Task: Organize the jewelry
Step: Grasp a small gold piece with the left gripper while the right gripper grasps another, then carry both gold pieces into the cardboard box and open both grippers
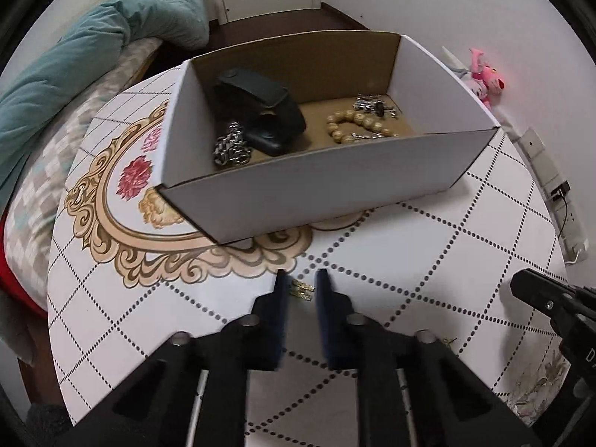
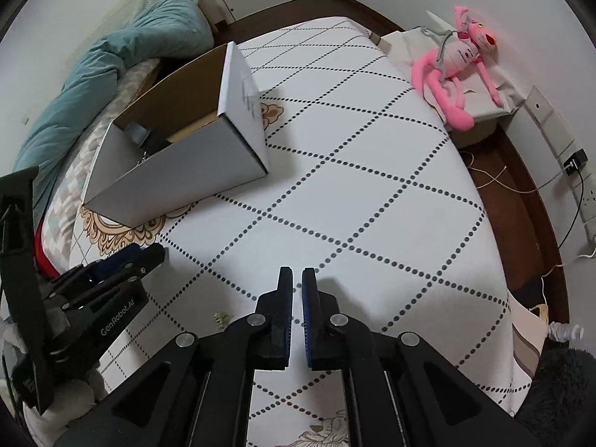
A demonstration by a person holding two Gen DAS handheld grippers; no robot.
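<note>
Tablecloth (image 1: 428, 260), white with dotted diamonds, carries an open box (image 1: 316, 182) holding a bead bracelet (image 1: 357, 124), chain (image 1: 231, 147) and black band (image 1: 260, 100). Left gripper (image 1: 301, 287) jaws clamp a small gold piece (image 1: 302, 289) near the box. Right gripper (image 2: 297, 279) jaws are closed, empty.

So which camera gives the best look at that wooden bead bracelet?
The left wrist view: it looks down into the open cardboard box, where the bead bracelet lies in plain sight. In the right wrist view the box wall hides it.
</note>
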